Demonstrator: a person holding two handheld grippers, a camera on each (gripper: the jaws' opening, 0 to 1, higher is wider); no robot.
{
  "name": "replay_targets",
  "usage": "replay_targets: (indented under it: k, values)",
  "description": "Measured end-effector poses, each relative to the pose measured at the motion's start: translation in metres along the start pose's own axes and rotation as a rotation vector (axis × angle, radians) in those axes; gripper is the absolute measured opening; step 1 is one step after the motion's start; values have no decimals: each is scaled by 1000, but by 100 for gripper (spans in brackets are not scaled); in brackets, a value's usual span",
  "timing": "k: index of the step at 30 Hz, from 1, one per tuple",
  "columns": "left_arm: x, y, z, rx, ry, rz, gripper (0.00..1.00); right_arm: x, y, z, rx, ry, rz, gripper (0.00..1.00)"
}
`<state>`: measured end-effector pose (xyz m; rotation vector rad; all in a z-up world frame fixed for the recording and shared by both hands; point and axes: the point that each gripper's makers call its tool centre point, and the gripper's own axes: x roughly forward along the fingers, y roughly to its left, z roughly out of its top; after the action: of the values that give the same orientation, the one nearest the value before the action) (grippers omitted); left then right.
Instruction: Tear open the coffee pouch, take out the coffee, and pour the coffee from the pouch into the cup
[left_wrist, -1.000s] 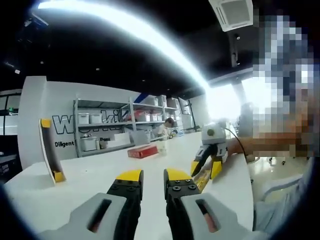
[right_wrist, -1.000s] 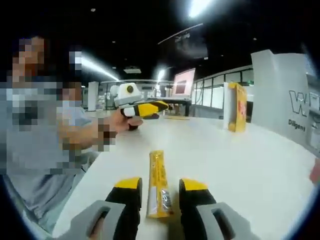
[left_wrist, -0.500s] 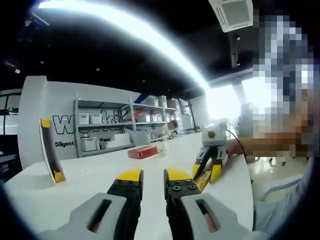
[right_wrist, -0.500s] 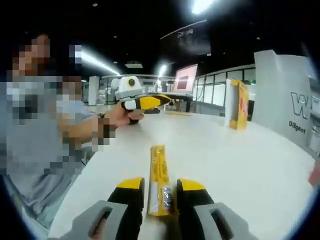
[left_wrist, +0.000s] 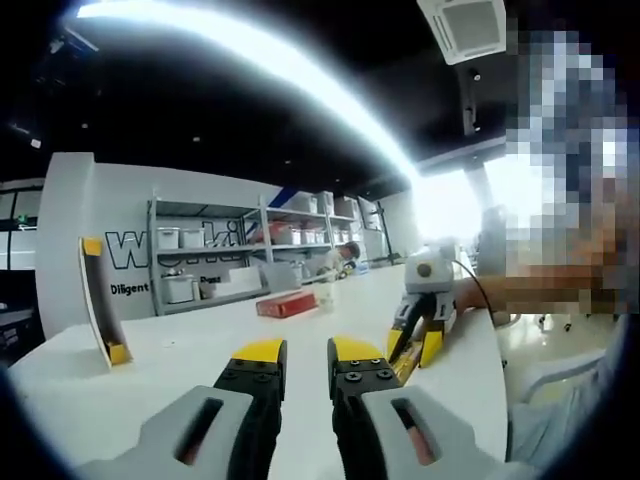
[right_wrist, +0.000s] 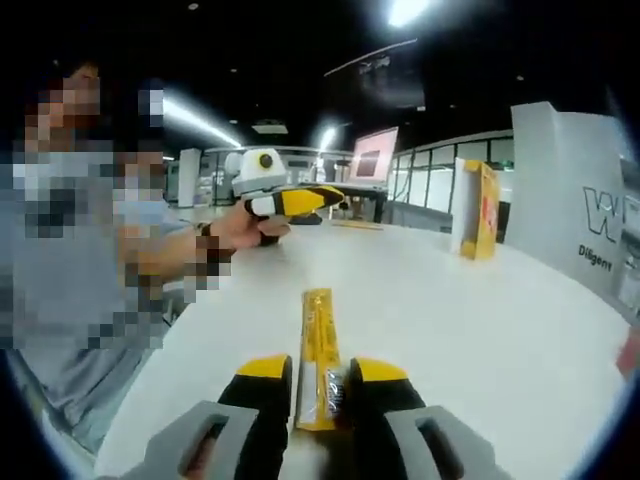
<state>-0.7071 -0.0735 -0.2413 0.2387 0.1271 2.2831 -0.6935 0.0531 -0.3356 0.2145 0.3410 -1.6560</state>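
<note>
In the left gripper view the bench lies bare ahead; a red box stands centre, a yellow box at left.

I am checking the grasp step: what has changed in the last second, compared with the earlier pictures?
The right tongs have narrowed around the near end of the yellow coffee pouch, which lies flat on the white table; whether they grip it yet is unclear. The left tongs stayed raised and slightly open. The yellow box stayed upright.
</note>
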Motion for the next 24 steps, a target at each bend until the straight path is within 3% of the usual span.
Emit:
replay_targets:
  k: [12, 15, 22, 24]
  values:
    - [1, 3, -1, 3, 2, 1, 19, 2, 5, 1, -26, -6, 10, 20]
    - [1, 4, -1, 6, 4, 2, 19, 1, 6, 4, -83, -21, 5, 20]
    - [1, 3, 1, 7, -2, 3, 19, 2, 11, 11, -352, -15, -57, 16]
    - [1, 2, 1, 8, -1, 2, 19, 3, 16, 13, -392, -19, -63, 15]
